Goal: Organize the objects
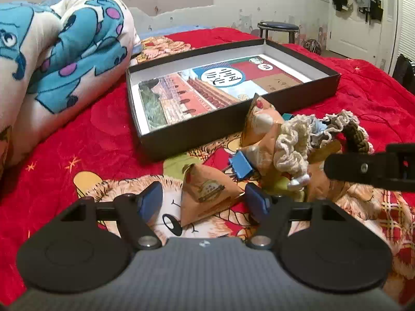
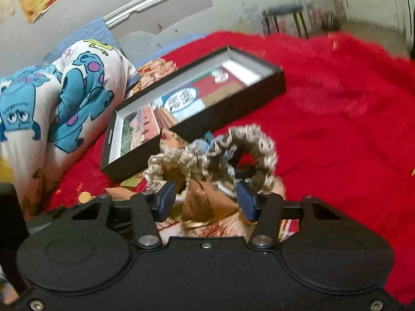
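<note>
Left gripper (image 1: 205, 202) was nearest the lens, jaws open with a tan pyramid-shaped paper packet (image 1: 207, 194) between them; pads looked clear of it, so no grip yet. Right gripper (image 2: 206, 202) stood partly open over the pile, pads apart, nothing clamped as far as the blurred view showed.

Progress, my read: early. Black shallow box (image 1: 306, 96) on the red bed cover (image 1: 103, 140) held only a flat printed sheet (image 1: 207, 88) lining its floor. Still outside, just in front of the box: second packet (image 1: 259, 121), blue binder clip (image 1: 242, 167), cream crocheted scrunchies (image 1: 293, 145), a brown scrunchie (image 1: 356, 136).

Writing: sheet had large characters in a white, blue-ringed circle, upside down, not legible. Packet labels too small to read.
</note>
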A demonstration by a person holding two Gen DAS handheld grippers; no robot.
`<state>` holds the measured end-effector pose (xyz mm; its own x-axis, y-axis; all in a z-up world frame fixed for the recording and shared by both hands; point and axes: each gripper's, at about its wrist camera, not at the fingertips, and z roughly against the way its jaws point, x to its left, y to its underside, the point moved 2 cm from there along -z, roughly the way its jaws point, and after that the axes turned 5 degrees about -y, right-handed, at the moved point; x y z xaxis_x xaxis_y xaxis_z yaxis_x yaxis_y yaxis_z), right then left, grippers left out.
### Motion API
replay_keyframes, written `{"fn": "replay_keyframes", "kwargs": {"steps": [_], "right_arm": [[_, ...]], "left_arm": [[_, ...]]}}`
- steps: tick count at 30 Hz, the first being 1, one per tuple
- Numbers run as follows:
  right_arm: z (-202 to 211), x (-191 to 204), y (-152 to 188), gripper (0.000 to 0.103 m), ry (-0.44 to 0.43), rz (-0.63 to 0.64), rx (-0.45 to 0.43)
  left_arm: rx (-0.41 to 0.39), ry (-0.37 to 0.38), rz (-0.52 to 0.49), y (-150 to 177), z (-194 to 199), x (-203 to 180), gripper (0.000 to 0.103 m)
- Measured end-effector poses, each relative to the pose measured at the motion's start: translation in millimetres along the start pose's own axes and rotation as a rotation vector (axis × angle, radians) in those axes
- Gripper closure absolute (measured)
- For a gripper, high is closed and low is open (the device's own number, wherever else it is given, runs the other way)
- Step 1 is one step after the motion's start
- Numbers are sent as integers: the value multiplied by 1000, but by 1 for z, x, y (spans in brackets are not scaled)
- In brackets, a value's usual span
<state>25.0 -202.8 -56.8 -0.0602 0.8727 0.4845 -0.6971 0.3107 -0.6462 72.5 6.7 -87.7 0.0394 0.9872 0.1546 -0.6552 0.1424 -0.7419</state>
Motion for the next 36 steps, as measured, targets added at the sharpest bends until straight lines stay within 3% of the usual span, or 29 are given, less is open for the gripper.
{"fn": "replay_keyframes", "kwargs": {"steps": [3, 7, 11, 18, 25, 36], "right_arm": [[-6, -2, 3, 54, -19, -13, 24], [-15, -1, 4, 54, -2, -4, 39], [-21, -3, 4, 54, 16, -11, 43], [-29, -4, 4, 53, 35, -6, 61], [-32, -4, 7, 53, 54, 8, 67], [-33, -4, 9, 53, 60, 9, 55]], "left_arm": [[6, -2, 10, 1, 0, -1, 27], [15, 24, 41, 3, -1, 2, 43], [15, 43, 48, 3, -1, 1, 49], [43, 39, 103, 2, -3, 2, 46], [40, 53, 75, 6, -2, -2, 40], [45, 61, 87, 8, -2, -5, 43]]}}
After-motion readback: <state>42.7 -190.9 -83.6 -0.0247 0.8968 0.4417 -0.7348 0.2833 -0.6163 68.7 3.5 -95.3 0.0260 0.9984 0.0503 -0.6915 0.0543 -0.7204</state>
